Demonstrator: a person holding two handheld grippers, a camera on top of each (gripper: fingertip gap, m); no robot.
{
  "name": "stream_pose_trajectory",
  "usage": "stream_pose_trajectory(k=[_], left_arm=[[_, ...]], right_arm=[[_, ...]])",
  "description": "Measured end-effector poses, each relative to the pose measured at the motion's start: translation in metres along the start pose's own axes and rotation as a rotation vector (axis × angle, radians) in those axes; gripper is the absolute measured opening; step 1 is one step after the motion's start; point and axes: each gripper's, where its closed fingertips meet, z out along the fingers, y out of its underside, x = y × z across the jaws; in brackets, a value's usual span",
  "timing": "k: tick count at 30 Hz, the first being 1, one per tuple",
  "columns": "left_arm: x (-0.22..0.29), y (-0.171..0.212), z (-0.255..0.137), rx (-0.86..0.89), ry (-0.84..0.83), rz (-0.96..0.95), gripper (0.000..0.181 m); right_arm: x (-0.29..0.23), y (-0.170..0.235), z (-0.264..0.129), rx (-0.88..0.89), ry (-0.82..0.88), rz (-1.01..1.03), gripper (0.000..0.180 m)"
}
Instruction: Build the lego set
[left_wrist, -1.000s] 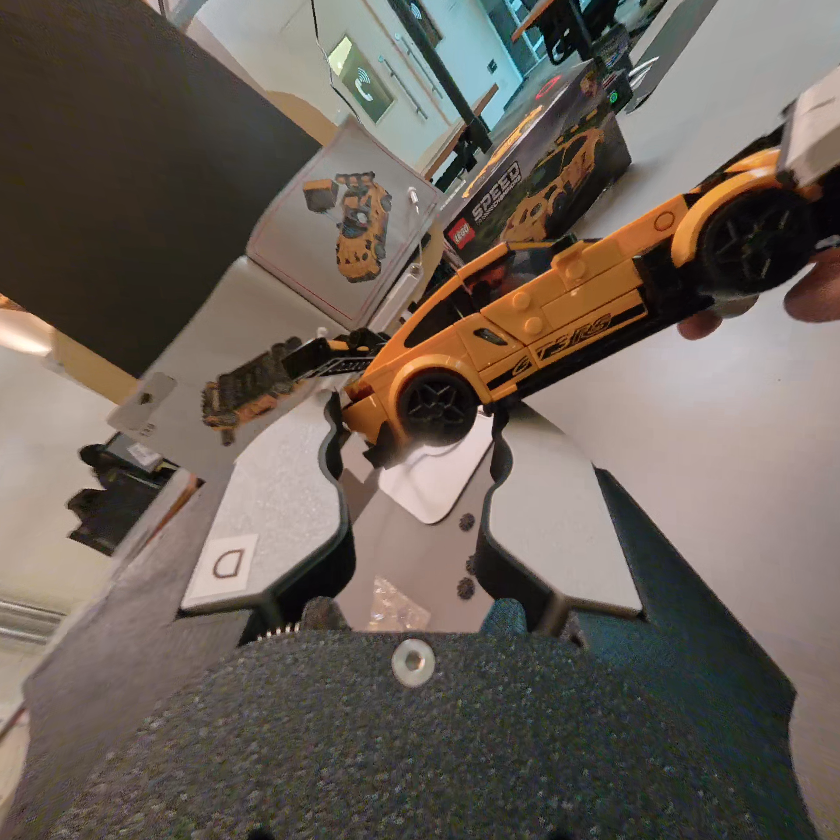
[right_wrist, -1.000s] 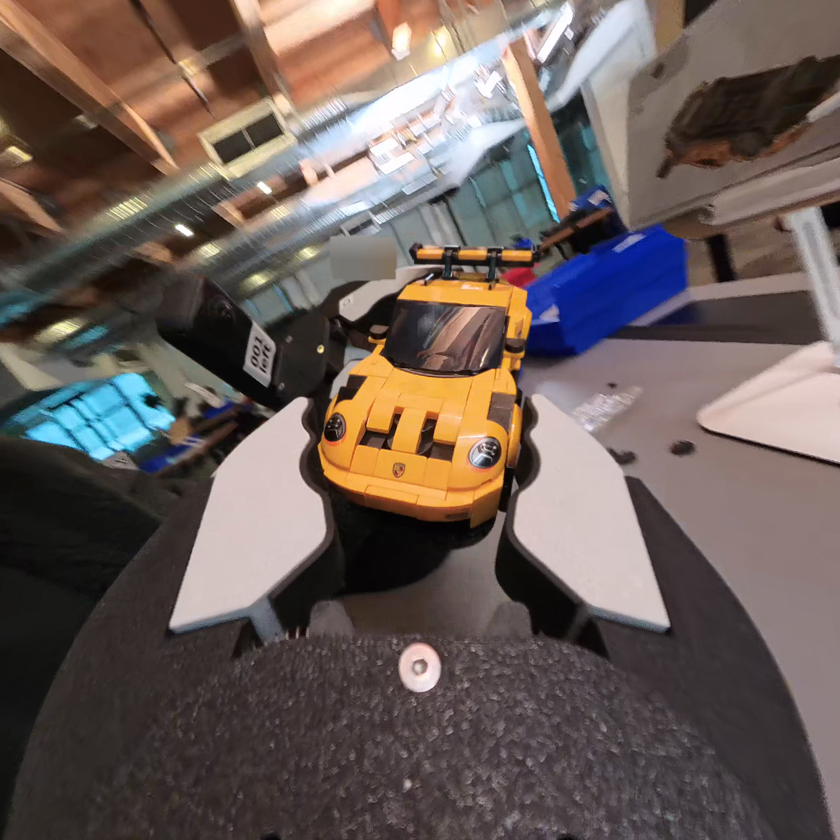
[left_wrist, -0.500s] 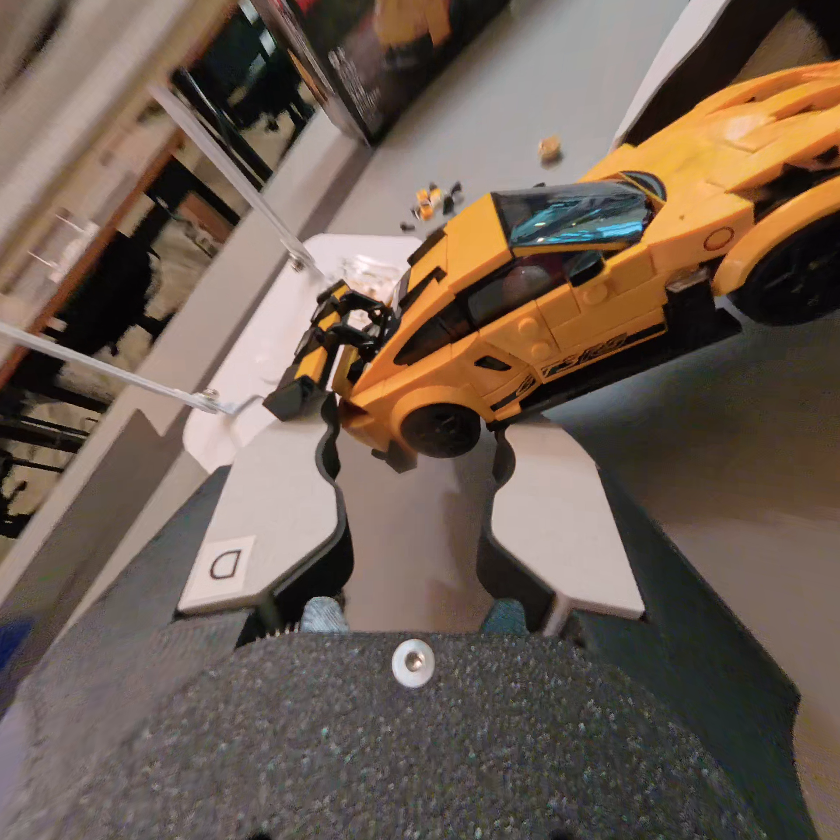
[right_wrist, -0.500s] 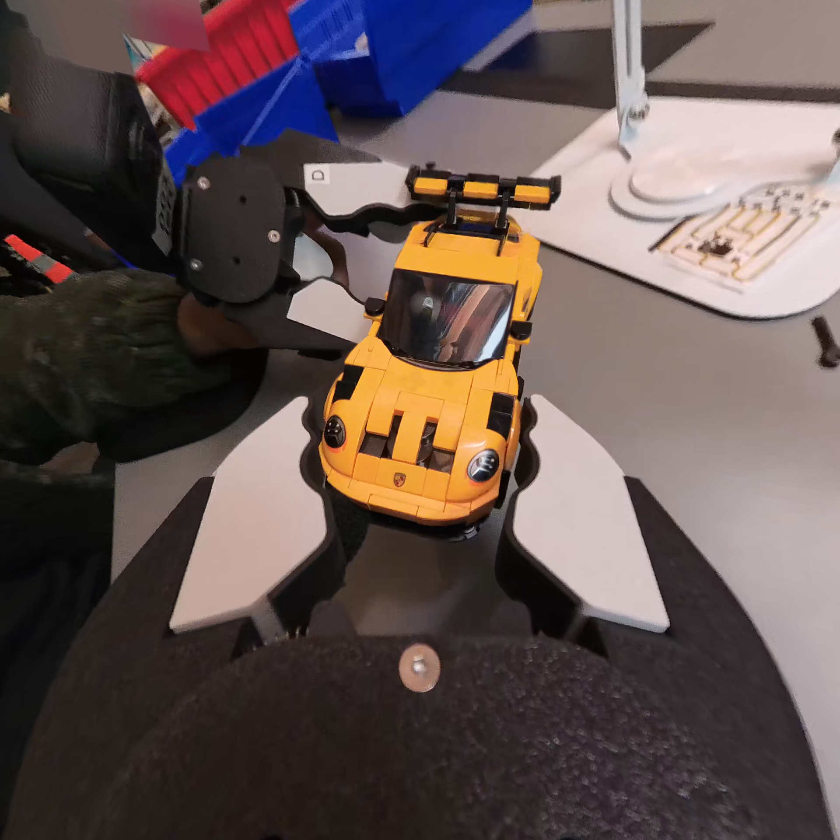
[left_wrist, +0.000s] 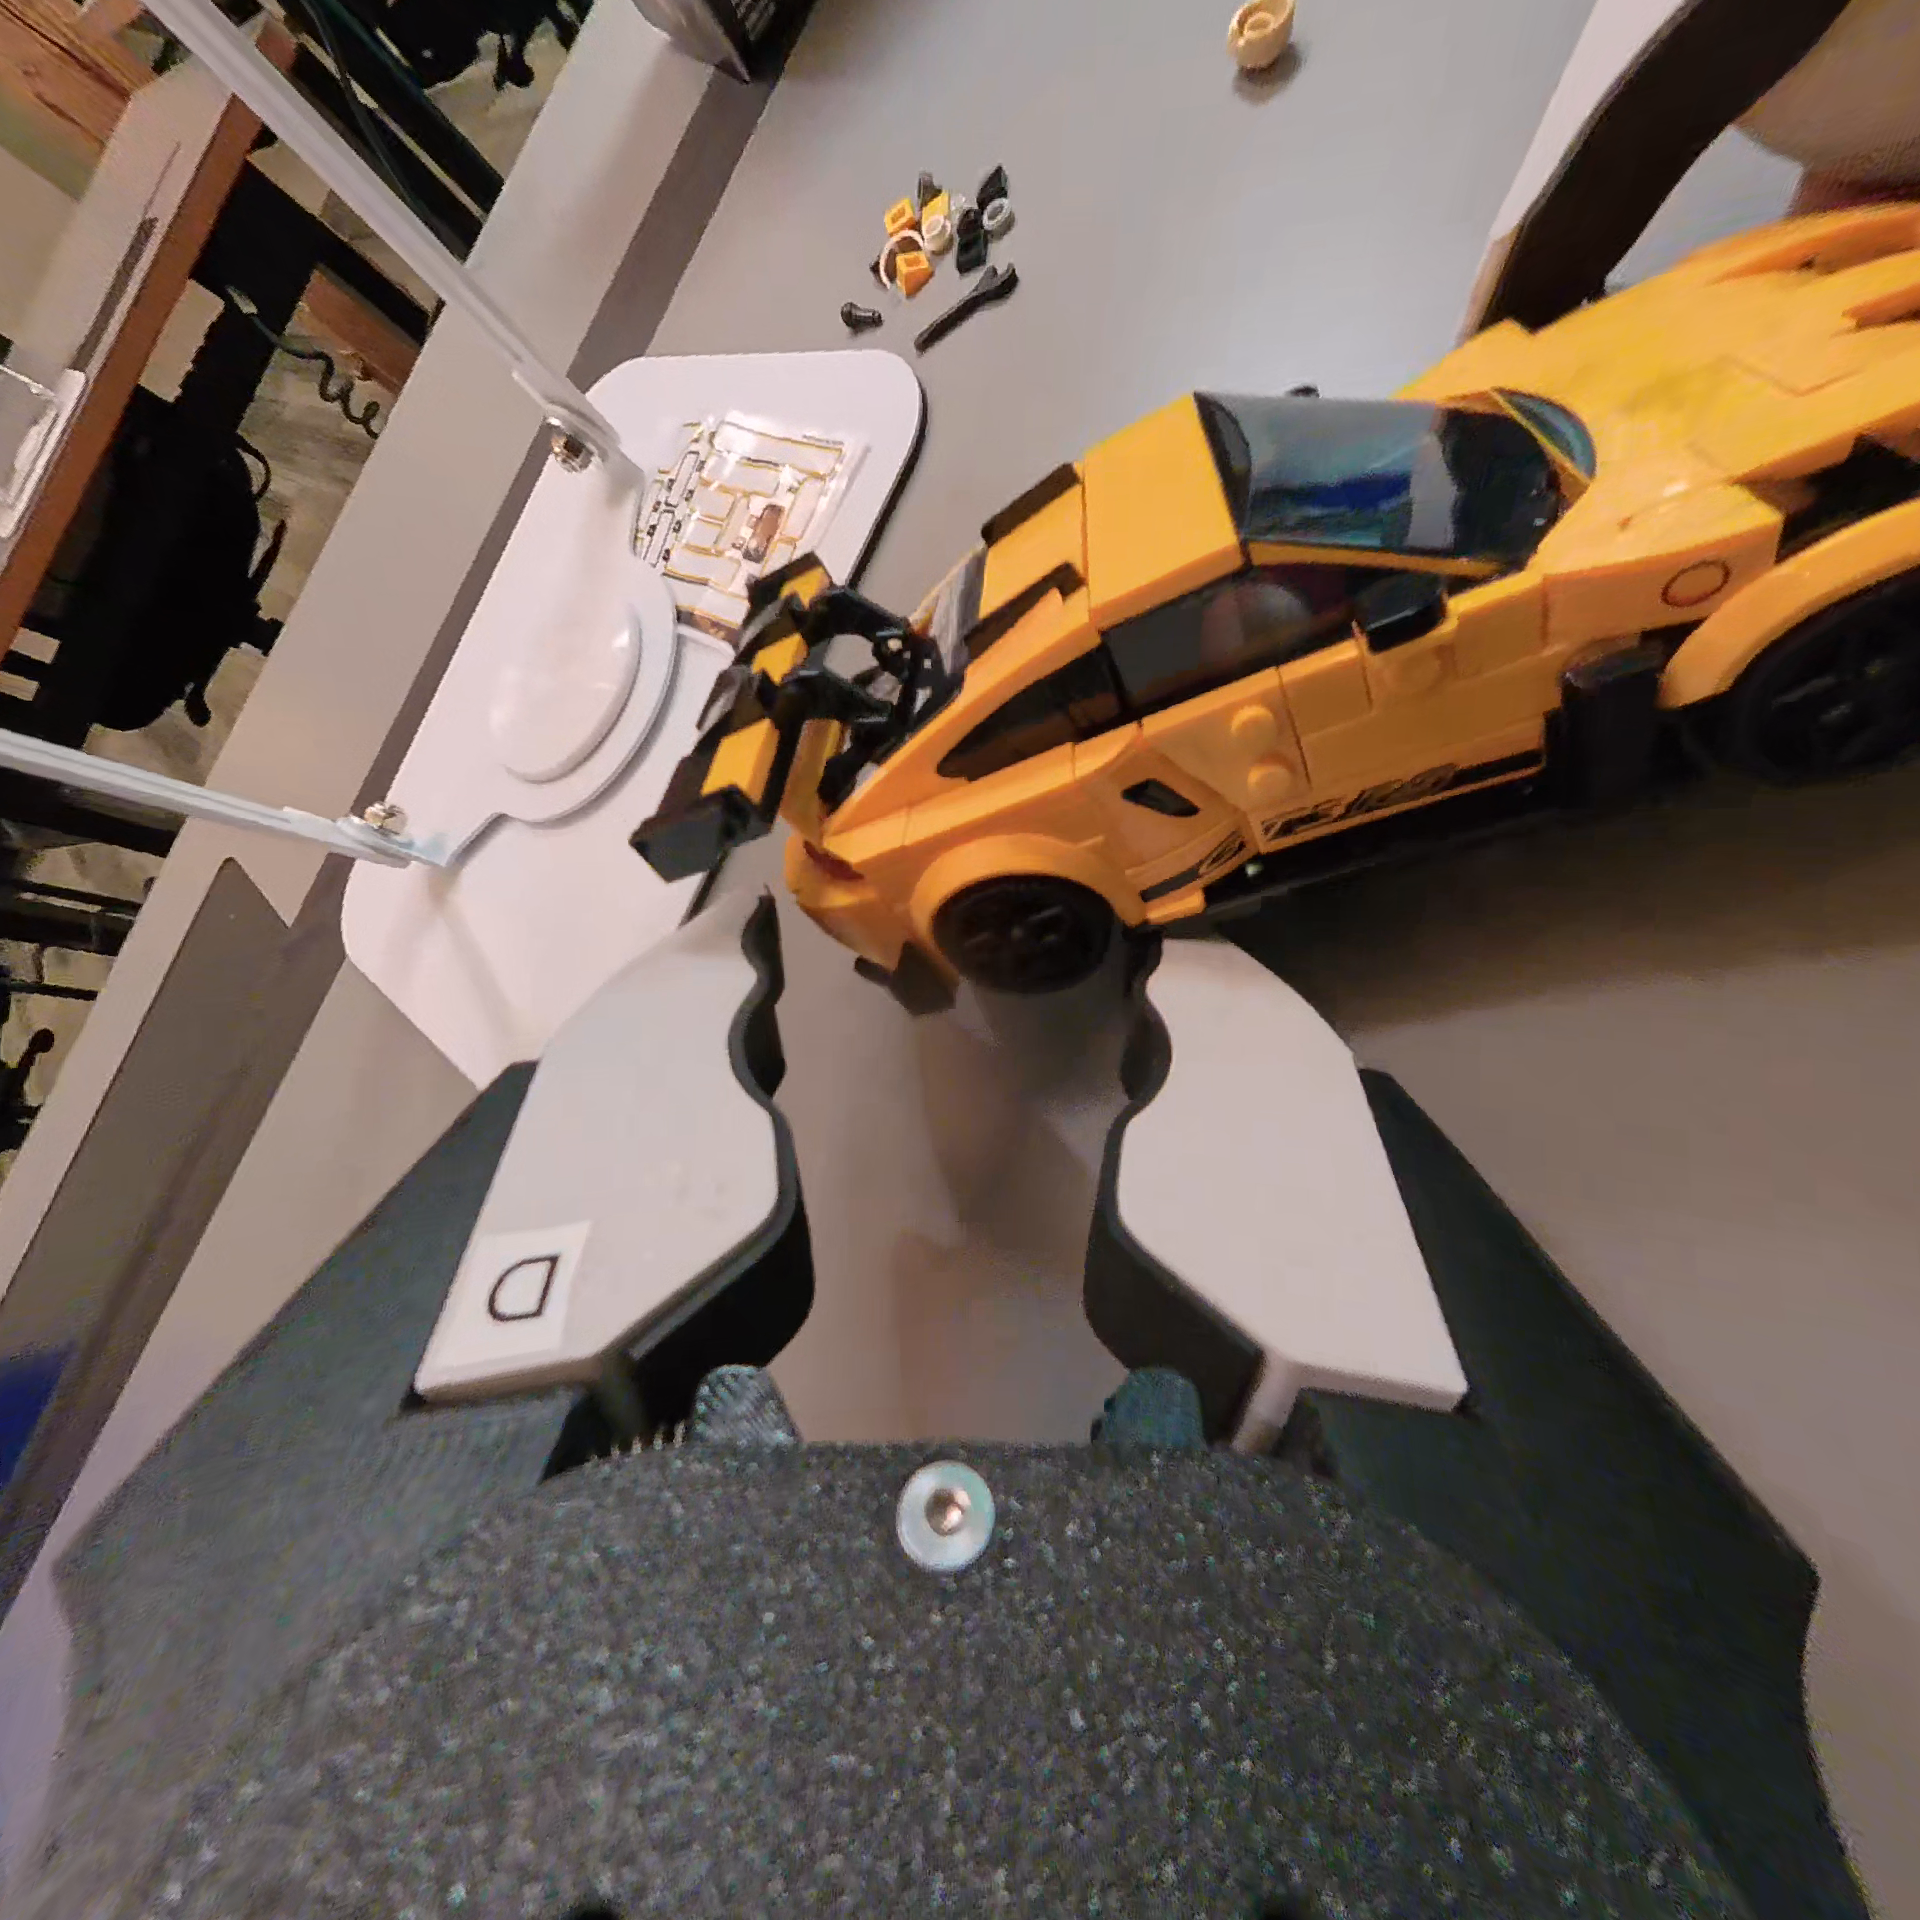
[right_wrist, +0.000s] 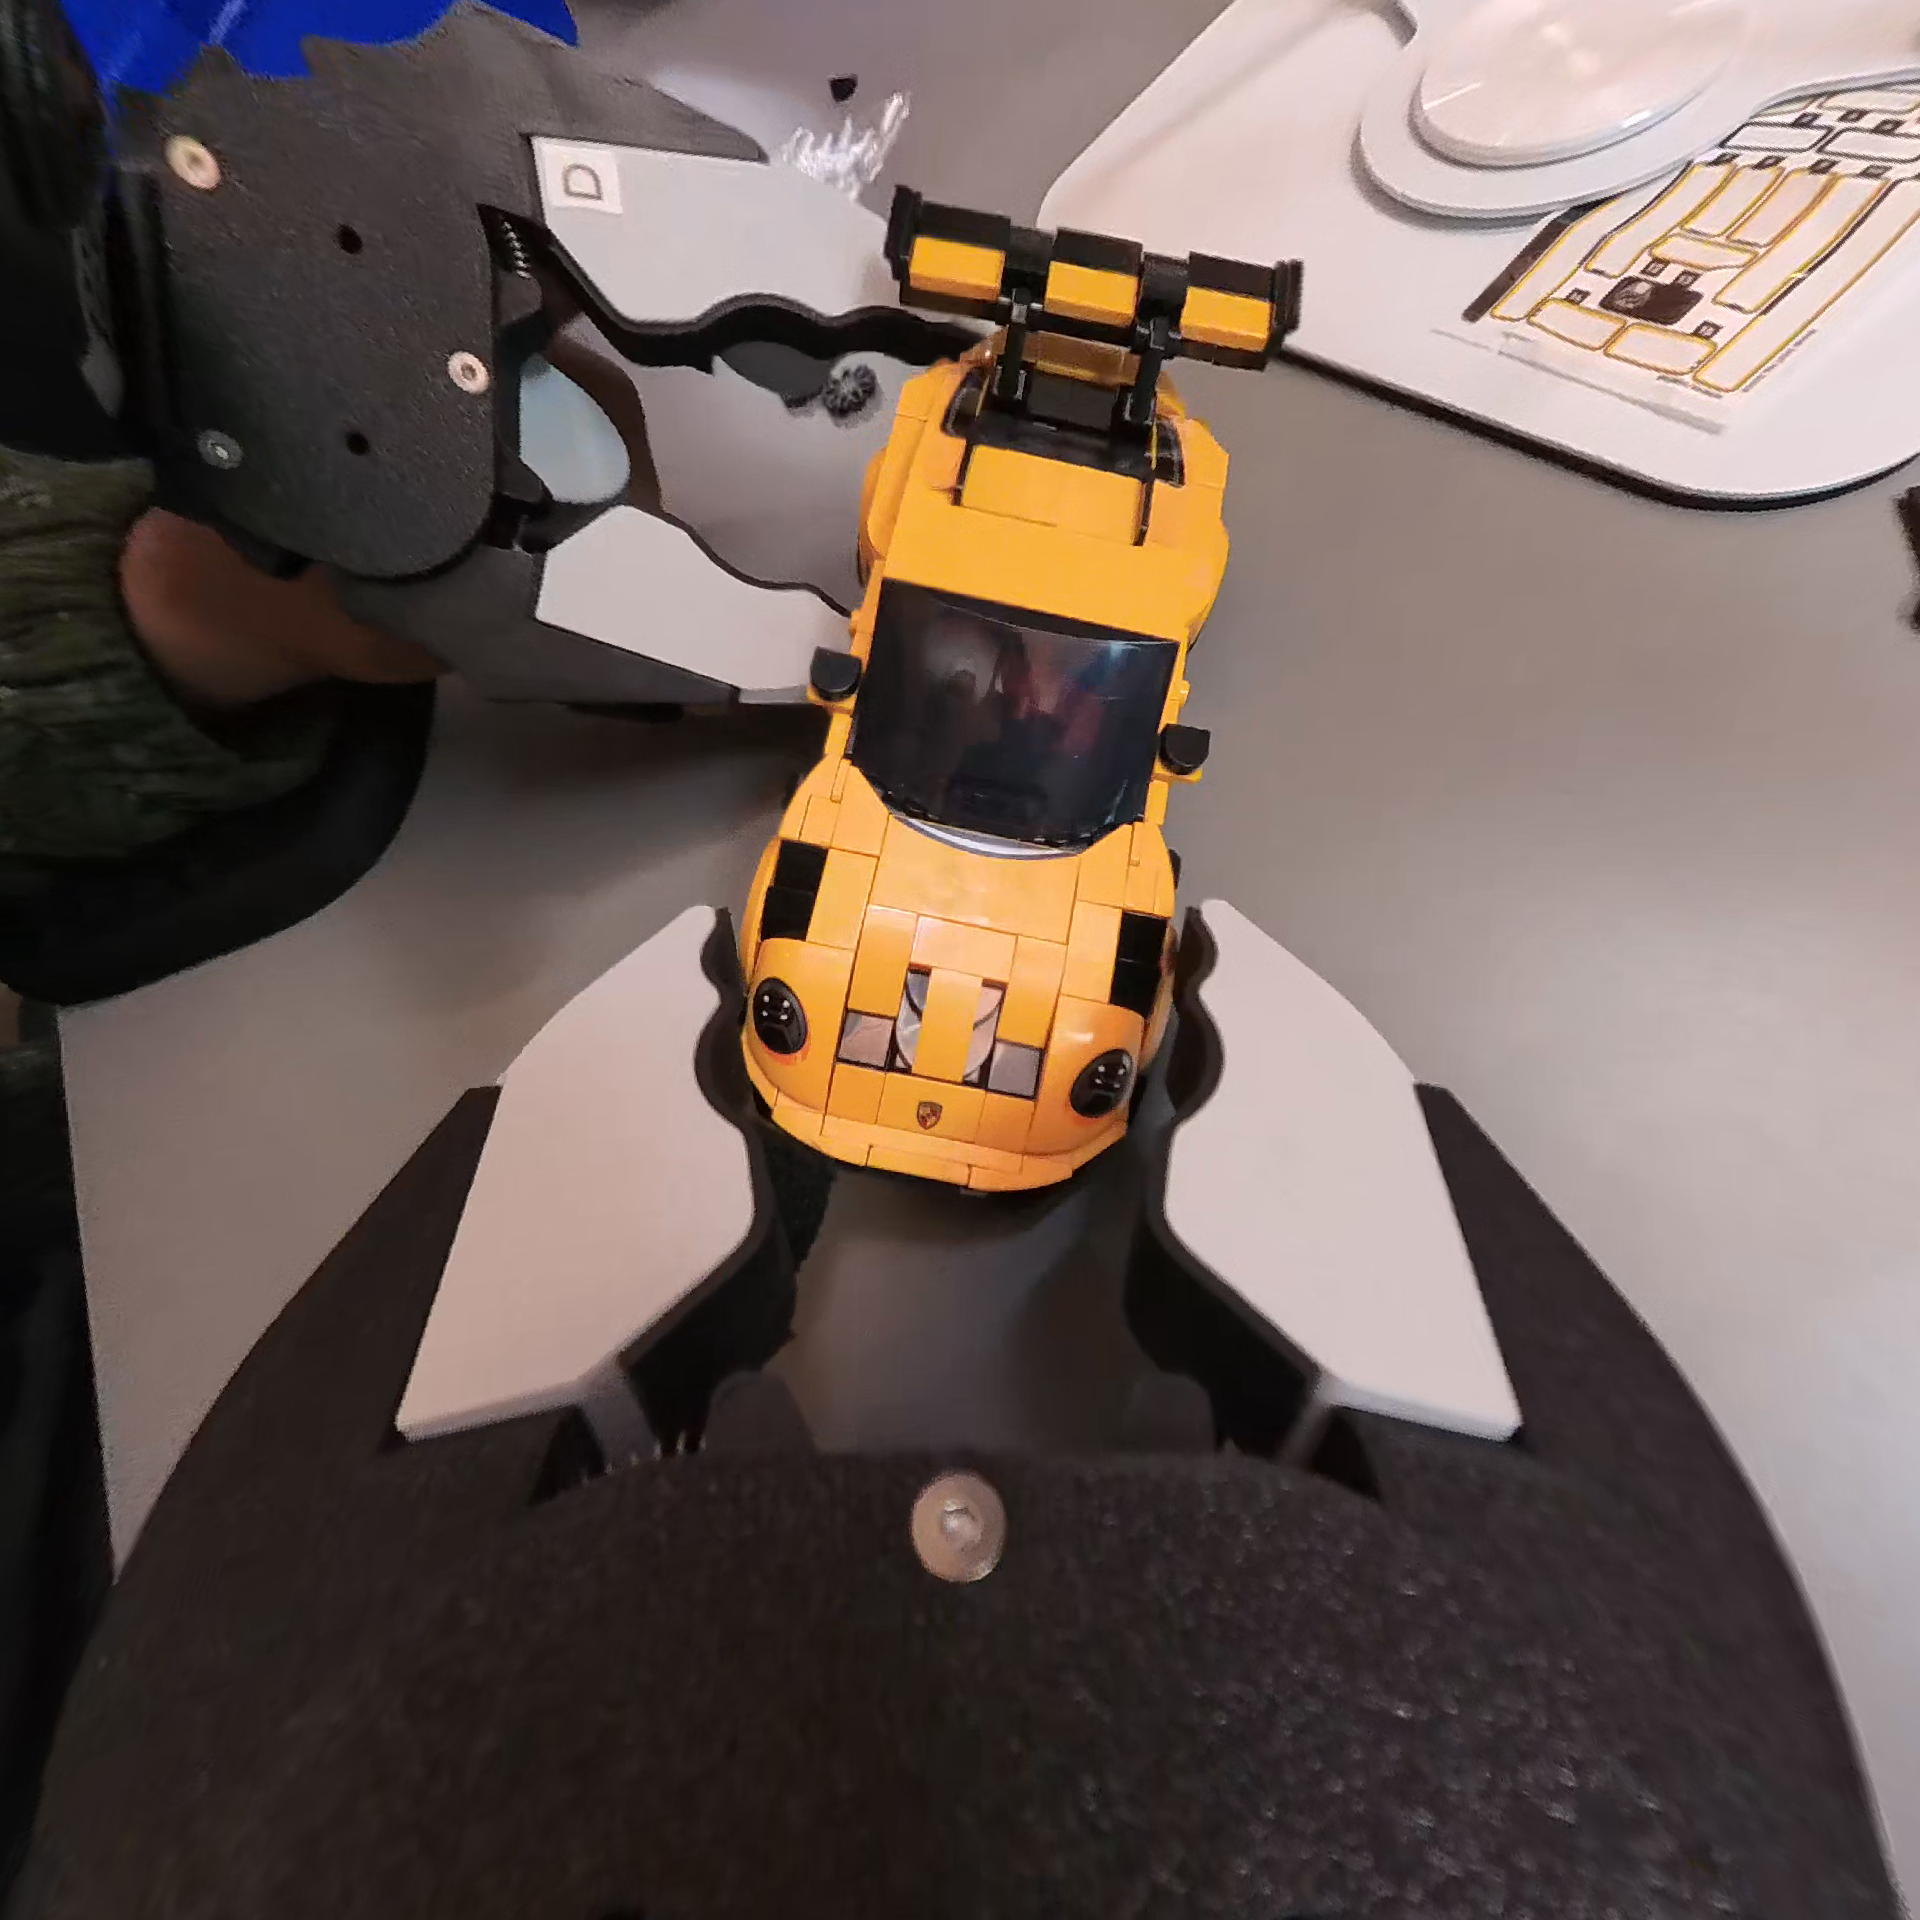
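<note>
Right gripper (right_wrist: 961, 1023) pinches the nose of the yellow lego car (right_wrist: 997, 831): 1 finger on each front flank, just behind the headlights, both touching the bodywork. Car points its nose toward the right wrist camera, tail away. Cannot tell from either view whether the wheels touch the grey table (right_wrist: 1507, 831); a dark shadow lies under the car in the left wrist view.

Left gripper (left_wrist: 951, 961) has its fingers spread, nothing between them. Its tips sit just beside the car's (left_wrist: 1299, 665) rear wheel (left_wrist: 1023, 930) and rear bumper on the car's side; the right-hand finger (left_wrist: 1247, 1122) reaches close to the wheel, contact not clear. In the right wrist view the same left gripper (right_wrist: 831, 499) comes in from the left, held by a hand (right_wrist: 208, 613) in a dark green sleeve (right_wrist: 73, 675), 1 finger near the side mirror, the other reaching toward the tail.

Rear wing (right_wrist: 1086, 281), black and yellow blocks on 2 black struts, stands upright on the tail. In the left wrist view the wing (left_wrist: 758, 717) sits just ahead of the left-hand finger (left_wrist: 644, 1122).

White stand base (left_wrist: 582, 727) rests on the table beyond the tail, with a sticker sheet (left_wrist: 743, 499) lying on it and 2 metal struts bolted to it. Sticker sheet (right_wrist: 1704, 281) also shows top right in the right wrist view.

Small cluster of loose pieces (left_wrist: 940, 234), black, yellow and white, lies on the table farther off, well apart from the car. 1 tan round piece (left_wrist: 1262, 31) lies separately near the top edge.
</note>
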Motion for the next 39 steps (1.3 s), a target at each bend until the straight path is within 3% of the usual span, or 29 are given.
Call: stream_pose_trajectory(k=[10,16,22,24,27,29,31,33,36,39], left_arm=[[0.013,0.038,-0.043,-0.169,0.137,-0.091,0.063],[0.057,0.004,-0.077,0.019,0.380,-0.337,0.059],[0.067,-0.005,-0.046,-0.027,0.447,-0.416,0.062],[0.067,-0.008,-0.040,-0.034,0.489,-0.479,0.058],[0.061,-0.008,-0.035,-0.035,0.505,-0.511,0.056],[0.060,-0.010,-0.037,-0.012,0.535,-0.492,0.056],[0.063,-0.011,-0.044,0.010,0.609,-0.423,0.046],[0.064,-0.005,-0.046,-0.003,0.666,-0.379,0.048],[0.054,0.002,-0.050,0.010,0.661,-0.376,0.049],[0.042,-0.003,-0.061,0.070,0.650,-0.495,0.055]], right_arm=[[0.002,0.011,0.004,-0.081,0.112,-0.082,0.076],[-0.003,0.023,-0.022,-0.174,0.015,-0.227,0.081],[-0.002,0.037,-0.017,-0.247,0.050,-0.323,0.082],[0.001,0.035,-0.016,-0.234,0.103,-0.344,0.065],[-0.005,0.037,-0.015,-0.217,0.151,-0.310,0.063],[-0.019,0.041,-0.016,-0.208,0.182,-0.325,0.047],[-0.033,0.047,-0.015,-0.204,0.228,-0.347,0.051],[-0.046,0.054,-0.010,-0.221,0.244,-0.381,0.058],[-0.065,0.053,-0.008,-0.190,0.198,-0.398,0.048],[-0.097,0.056,-0.004,-0.168,0.015,-0.435,0.046]])
